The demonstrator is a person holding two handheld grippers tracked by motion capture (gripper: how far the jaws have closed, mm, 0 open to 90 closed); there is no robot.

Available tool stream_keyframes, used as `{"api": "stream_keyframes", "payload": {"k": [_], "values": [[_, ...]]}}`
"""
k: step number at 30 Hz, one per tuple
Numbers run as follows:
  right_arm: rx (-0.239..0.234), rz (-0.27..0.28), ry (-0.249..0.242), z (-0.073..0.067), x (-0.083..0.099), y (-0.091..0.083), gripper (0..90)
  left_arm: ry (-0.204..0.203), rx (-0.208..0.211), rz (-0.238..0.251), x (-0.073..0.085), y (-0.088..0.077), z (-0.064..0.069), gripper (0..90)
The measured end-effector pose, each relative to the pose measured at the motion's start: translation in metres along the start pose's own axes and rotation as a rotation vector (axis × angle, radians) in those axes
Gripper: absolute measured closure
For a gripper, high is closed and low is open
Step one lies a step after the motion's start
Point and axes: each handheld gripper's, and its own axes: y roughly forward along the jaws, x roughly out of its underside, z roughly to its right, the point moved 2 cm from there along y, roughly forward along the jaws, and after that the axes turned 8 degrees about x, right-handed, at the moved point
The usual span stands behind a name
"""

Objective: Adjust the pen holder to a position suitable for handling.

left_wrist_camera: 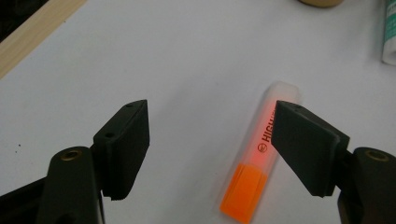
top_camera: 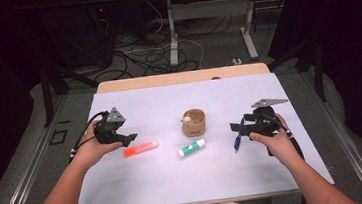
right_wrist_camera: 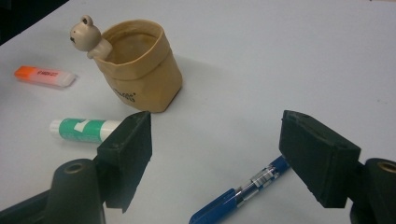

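Evidently nothing is picked up yet: left gripper (top_camera: 131, 136) jaws gape beside the orange highlighter (top_camera: 141, 148), right gripper (top_camera: 233, 127) jaws released over the blue pen (top_camera: 236, 142), paper-bag cup (top_camera: 194, 123) empty.

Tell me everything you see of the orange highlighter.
The highlighter lies flat on the white table, left of the cup. Its body is orange, with a solid orange end and a clear, frosted cap at the other; red lettering runs along the barrel. It looks like plastic. The left gripper hangs over it with jaws apart, one jaw crossing the barrel in the left gripper view; contact is unclear.
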Motion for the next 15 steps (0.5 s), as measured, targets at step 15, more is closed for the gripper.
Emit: {"api": "stream_keyframes", "payload": {"k": [15], "values": [[-0.011,-0.009,-0.008,-0.003,0.002,0.002,25.3,0.124,0.144,-0.151,0.009,0.013,-0.005,36.5]]}}
